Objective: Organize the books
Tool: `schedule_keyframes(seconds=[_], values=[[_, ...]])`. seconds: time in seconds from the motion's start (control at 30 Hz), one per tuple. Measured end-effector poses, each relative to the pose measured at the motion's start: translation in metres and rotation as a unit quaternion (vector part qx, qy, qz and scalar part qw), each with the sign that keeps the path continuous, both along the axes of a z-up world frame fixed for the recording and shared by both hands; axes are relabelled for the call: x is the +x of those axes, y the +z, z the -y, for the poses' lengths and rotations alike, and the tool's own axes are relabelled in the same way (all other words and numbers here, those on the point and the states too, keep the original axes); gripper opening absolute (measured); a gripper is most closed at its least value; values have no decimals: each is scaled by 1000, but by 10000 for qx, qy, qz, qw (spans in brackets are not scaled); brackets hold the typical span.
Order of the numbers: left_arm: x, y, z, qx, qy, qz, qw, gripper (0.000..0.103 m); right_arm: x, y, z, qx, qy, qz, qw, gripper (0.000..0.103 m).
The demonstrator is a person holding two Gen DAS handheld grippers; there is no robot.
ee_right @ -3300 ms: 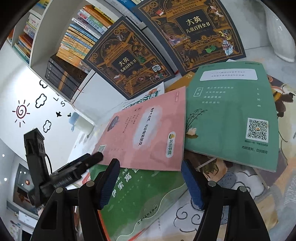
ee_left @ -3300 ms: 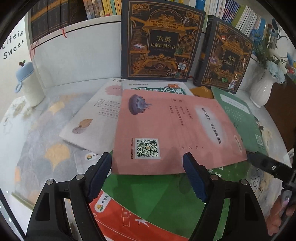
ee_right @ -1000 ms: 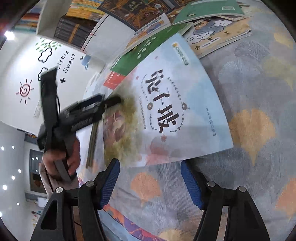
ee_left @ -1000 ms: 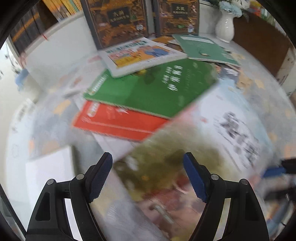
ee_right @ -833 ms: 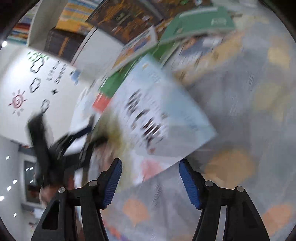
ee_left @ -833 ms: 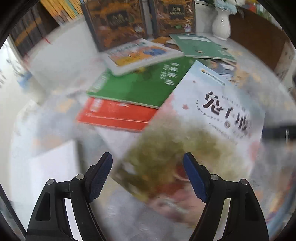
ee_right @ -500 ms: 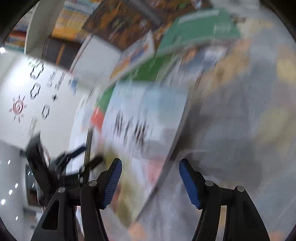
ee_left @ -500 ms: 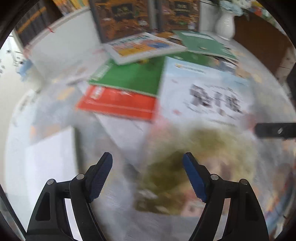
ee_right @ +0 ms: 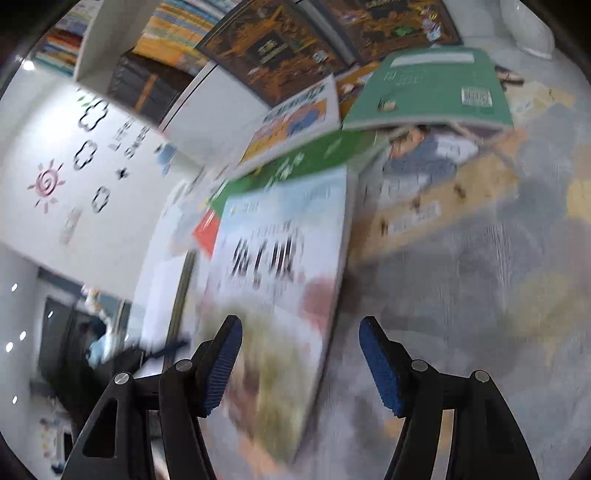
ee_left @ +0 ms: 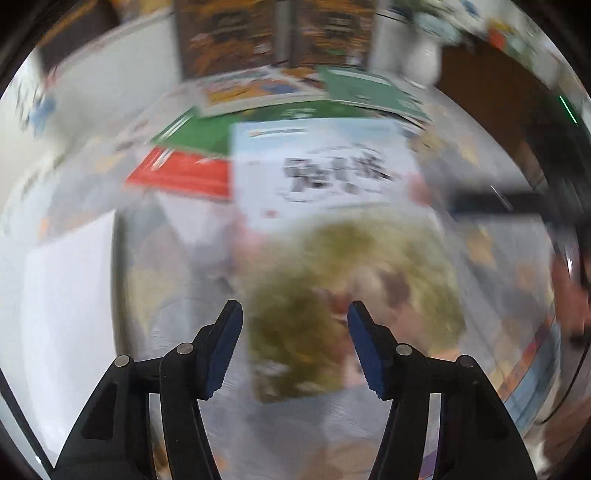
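A pale blue and white book with an olive tree picture (ee_left: 332,221) lies flat on the patterned tablecloth, blurred by motion. It also shows in the right wrist view (ee_right: 280,280). My left gripper (ee_left: 295,343) is open, its fingers on either side of the book's near edge. My right gripper (ee_right: 301,362) is open over the book's right edge. A green book (ee_left: 207,129) and a red book (ee_left: 184,173) lie behind it, partly under it. Another green book (ee_right: 436,88) lies farther back.
Two dark encyclopedia volumes (ee_left: 258,33) stand against the back wall. A white vase (ee_left: 406,51) stands at the back right. A white sheet or book (ee_left: 70,295) lies at the left. A yellow picture book (ee_right: 443,192) lies right of the pile.
The blue and white book has turned and slid toward the grippers, now square to the left wrist view. Both views swing quickly and are blurred. Both grippers stay open.
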State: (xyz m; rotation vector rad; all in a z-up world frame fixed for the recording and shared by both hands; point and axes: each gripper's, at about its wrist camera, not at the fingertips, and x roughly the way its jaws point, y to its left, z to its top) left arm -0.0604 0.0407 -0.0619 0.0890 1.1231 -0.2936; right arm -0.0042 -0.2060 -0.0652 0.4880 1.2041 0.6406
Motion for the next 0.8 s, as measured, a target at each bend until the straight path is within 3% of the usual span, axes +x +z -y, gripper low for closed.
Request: schedule_keyframes(seconds=[0.07, 0.13, 0.23, 0.33, 0.47, 0.5, 0.8], values=[[13, -8, -14, -64, 191, -135, 9997, 47, -10, -12, 0, 235, 288, -261, 9990, 65], [22, -15, -25, -634, 213, -411, 9969, 40, -12, -21, -7, 362, 459, -388, 9975, 62], [31, -19, -34, -1113, 265, -533, 9920, 40, -12, -26, -10, 545, 421, -225, 9974, 59], [34, -21, -38, -1233, 302, -595, 9901, 41, -1, -31, -18, 690, 422, -68, 9967, 56], [29, -25, -41, -1361, 432, -409, 9889, 40, 8, -37, -27, 477, 346, 256, 9979, 25], [27, -26, -40, -1378, 467, -328, 9888, 40, 9, -39, -24, 555, 337, 215, 9977, 22], [26, -28, -42, -1405, 489, -107, 9888, 40, 9, -38, -23, 464, 493, 336, 9971, 21]])
